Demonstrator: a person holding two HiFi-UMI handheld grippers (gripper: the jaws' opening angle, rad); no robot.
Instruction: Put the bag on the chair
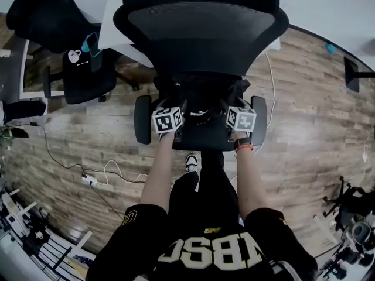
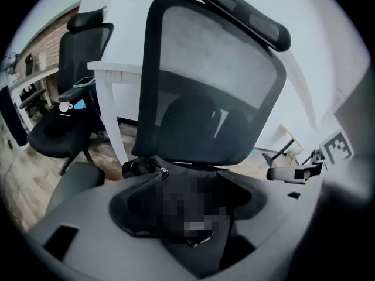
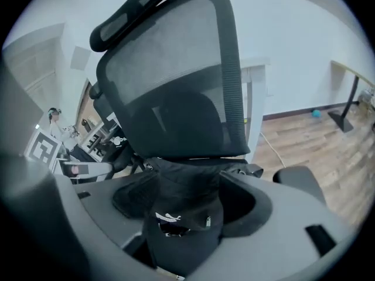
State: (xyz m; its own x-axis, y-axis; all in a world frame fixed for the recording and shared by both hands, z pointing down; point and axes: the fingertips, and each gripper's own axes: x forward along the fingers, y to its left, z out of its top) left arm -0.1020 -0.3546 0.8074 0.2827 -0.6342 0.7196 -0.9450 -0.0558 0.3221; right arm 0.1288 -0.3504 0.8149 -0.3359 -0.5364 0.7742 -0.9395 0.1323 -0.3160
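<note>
Head view: the black bag (image 1: 199, 98) is sitting on the seat of the chair (image 1: 202, 37), against the backrest, with the left gripper (image 1: 169, 120) and right gripper (image 1: 241, 119) hovering just over it.

Left gripper view: the jaws are standing wide, gripping nothing, and the bag (image 2: 176, 183) is lying between them.

Right gripper view: the jaws are gaping wide too, around the resting bag (image 3: 181, 215).

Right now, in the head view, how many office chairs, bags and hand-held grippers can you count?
Office chairs: 2, the near office chair and the far office chair
Black bag: 1
Grippers: 2, the left gripper and the right gripper
Total: 5
</note>
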